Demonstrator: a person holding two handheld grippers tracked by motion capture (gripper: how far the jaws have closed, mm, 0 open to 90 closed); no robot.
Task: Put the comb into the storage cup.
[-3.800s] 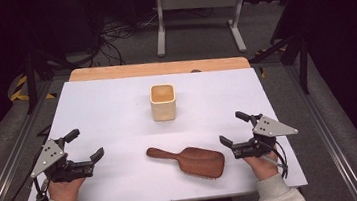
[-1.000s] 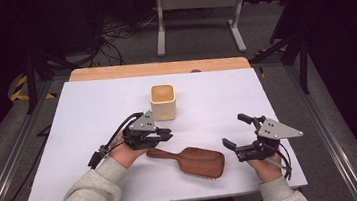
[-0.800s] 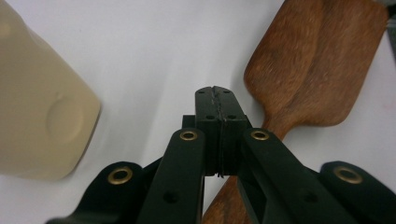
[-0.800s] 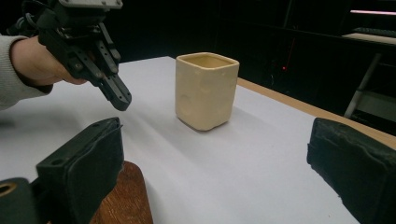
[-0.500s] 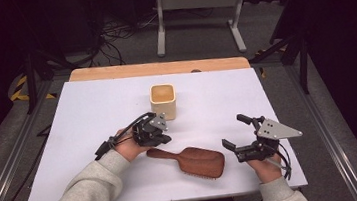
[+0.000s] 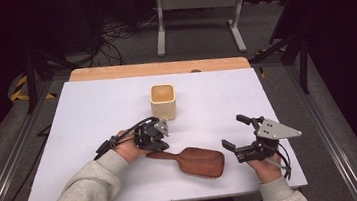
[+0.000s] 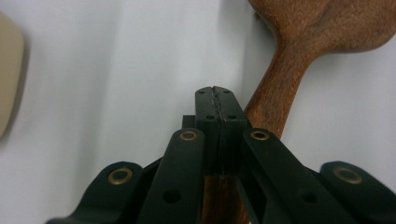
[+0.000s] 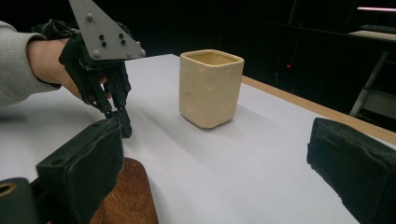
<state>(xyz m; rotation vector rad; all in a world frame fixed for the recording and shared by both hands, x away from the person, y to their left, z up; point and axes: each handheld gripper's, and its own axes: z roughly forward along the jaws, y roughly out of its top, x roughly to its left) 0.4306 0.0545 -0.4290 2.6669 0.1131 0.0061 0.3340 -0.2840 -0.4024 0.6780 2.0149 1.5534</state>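
Jaws of the left gripper (image 7: pixel 217 100) are pressed flat together with nothing between them, their tips pointing down at the white table top (image 6: pixel 92 114); they have just finished closing; in the left gripper view the wooden hairbrush (image 7: pixel 299 51) has its handle running from beneath the jaws toward 1 o'clock, so the tips stand just beside the handle, and whether they touch it I cannot tell; in the high view this left gripper (image 6: pixel 156 142) sits at the handle end, at 10 o'clock from the brush head (image 6: pixel 200 162). Right gripper (image 6: pixel 236 133) rests at 3 o'clock of the brush head, jaws wide apart and empty; in the right gripper view the brush's edge (image 8: pixel 126 196) lies by its near jaw. A cream square cup (image 6: pixel 163 101) stands upright at 12 o'clock from the left gripper, apart from everything.
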